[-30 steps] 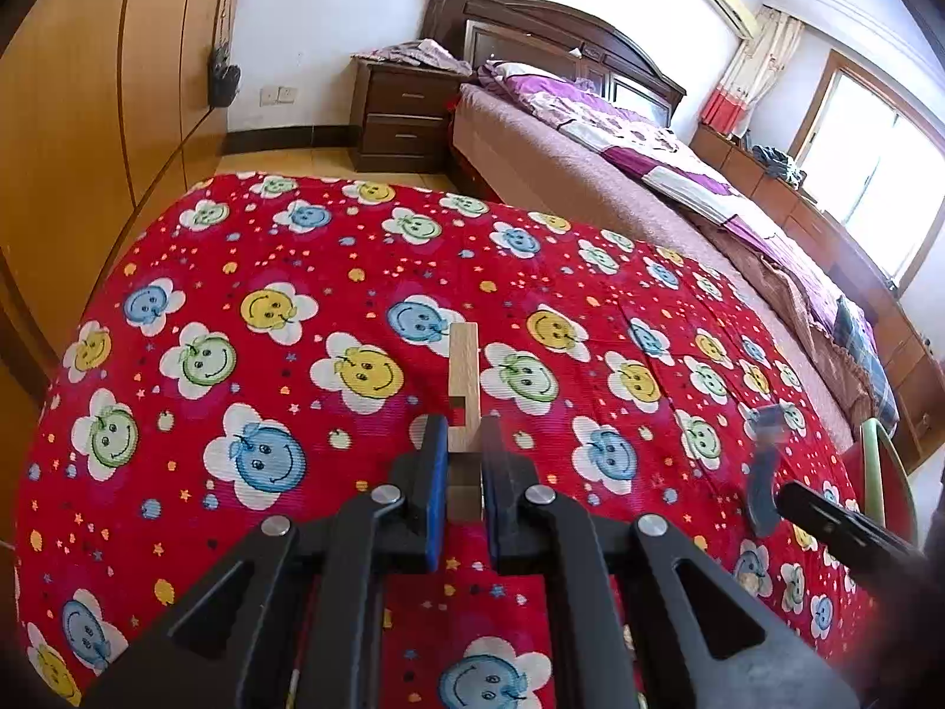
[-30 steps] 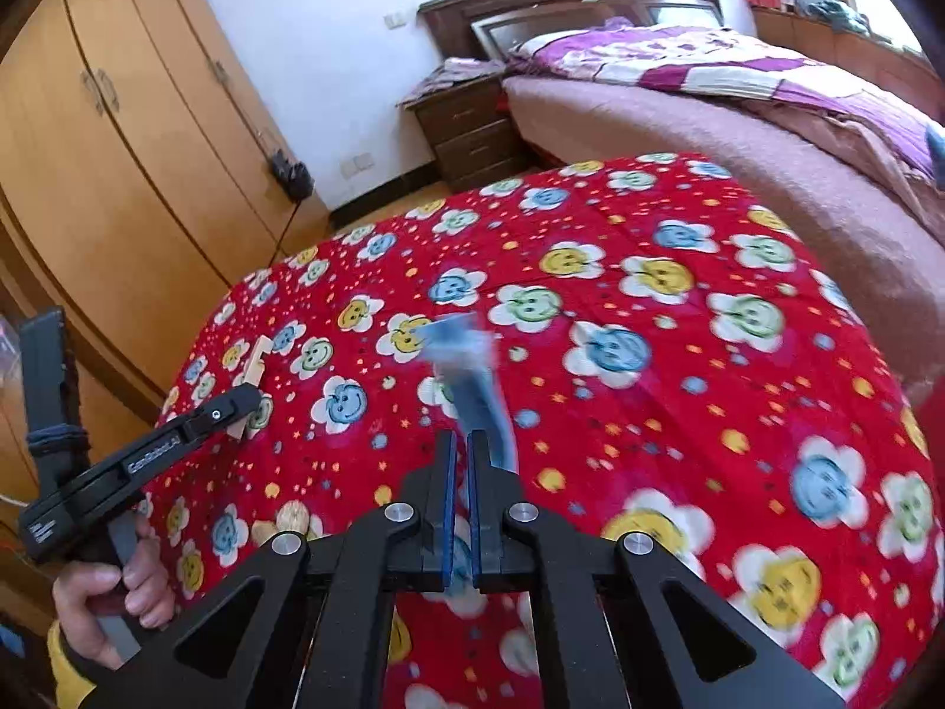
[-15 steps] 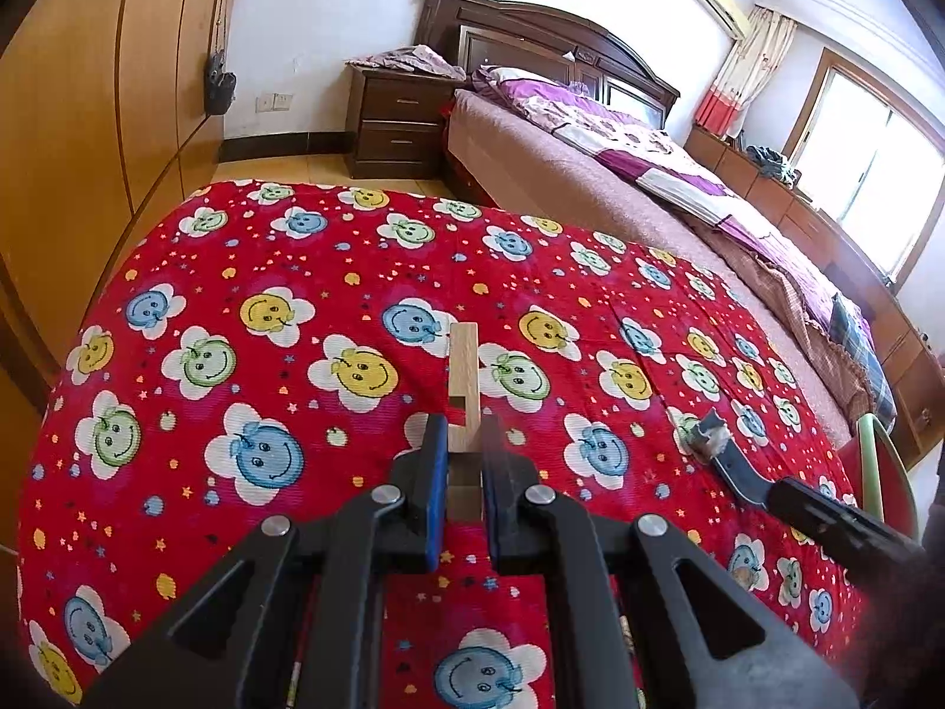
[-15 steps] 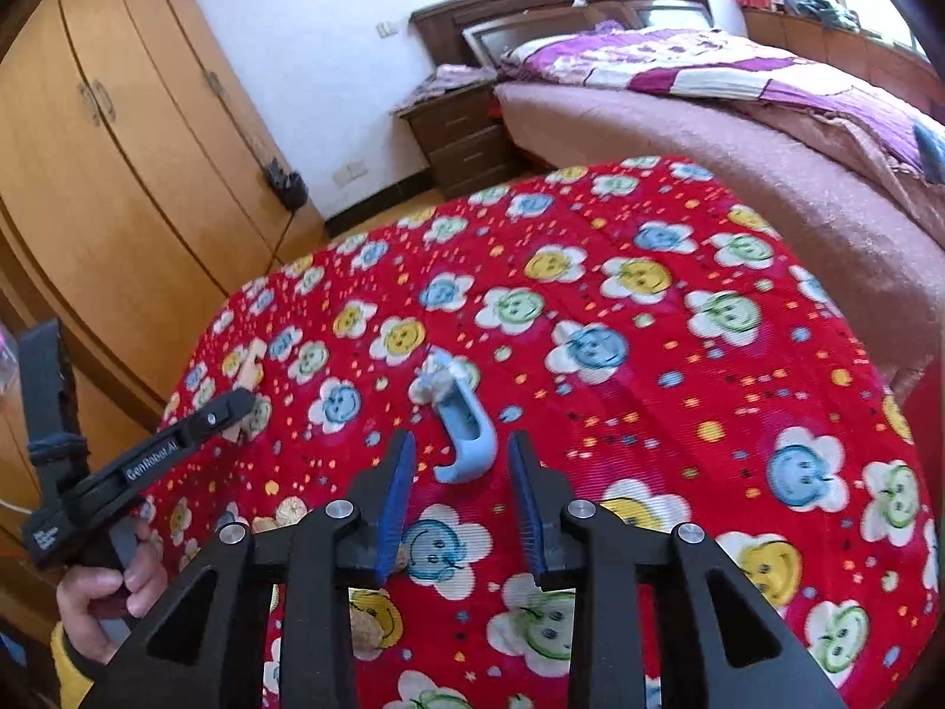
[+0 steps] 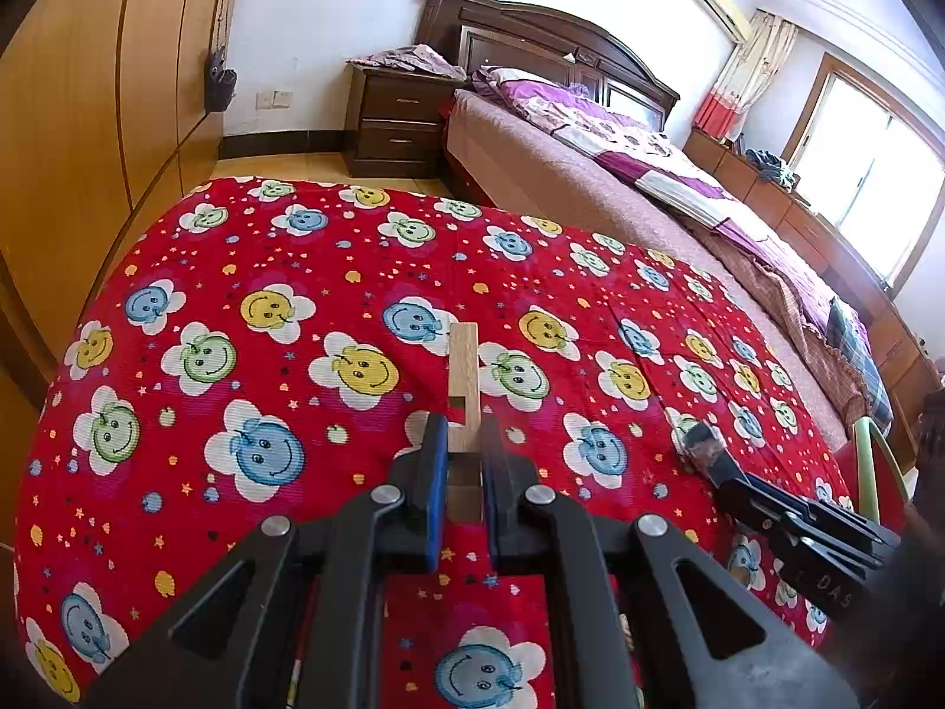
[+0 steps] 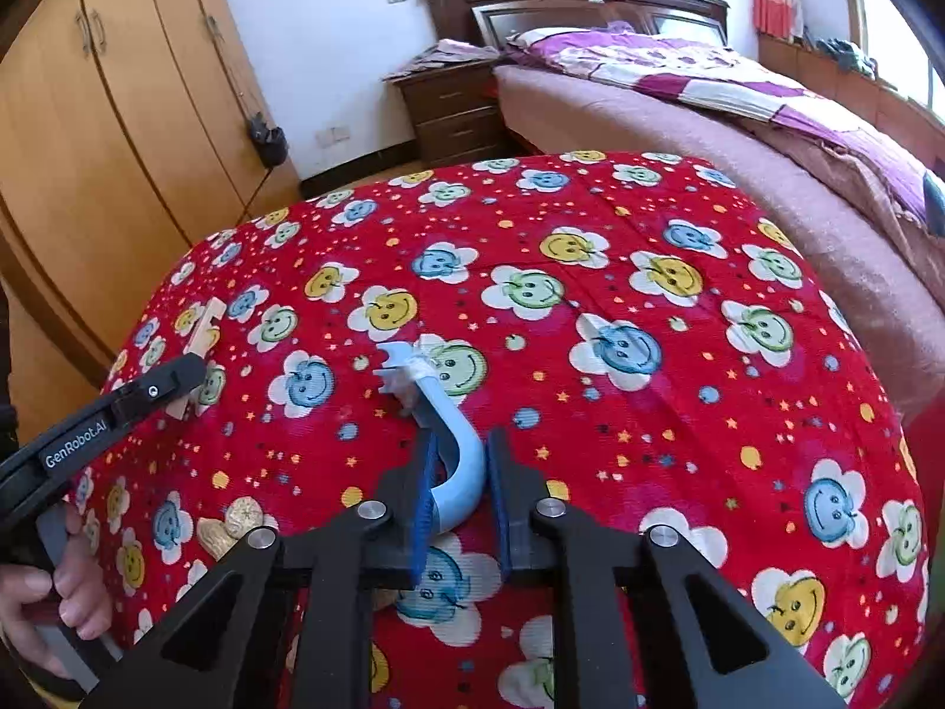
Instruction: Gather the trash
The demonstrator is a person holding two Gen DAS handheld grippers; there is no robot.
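My left claw (image 5: pixel 459 461) is clamped on a pale notched wooden stick (image 5: pixel 463 390), which pokes forward and upward out of the pads above the red cloth printed with smiling flower faces (image 5: pixel 248 319) that covers the worktop. From my right camera the same stick (image 6: pixel 201 334) shows at the tip of the left claw (image 6: pixel 183 378).

My right claw (image 6: pixel 462 467) stands partly apart, its blue-lined pads either side of the curved end of a light blue plastic hook with a white pronged head (image 6: pixel 437 419). The hook lies on the cloth; the pads look close against its bend, but I cannot tell whether they press it. Two tan walnut shells (image 6: pixel 233 526) sit on the cloth just left of this claw.

Half a second ago the right claw was wider, with the hook lying free ahead of it; now the pads have narrowed around it. The left claw keeps its grip on the stick unchanged.
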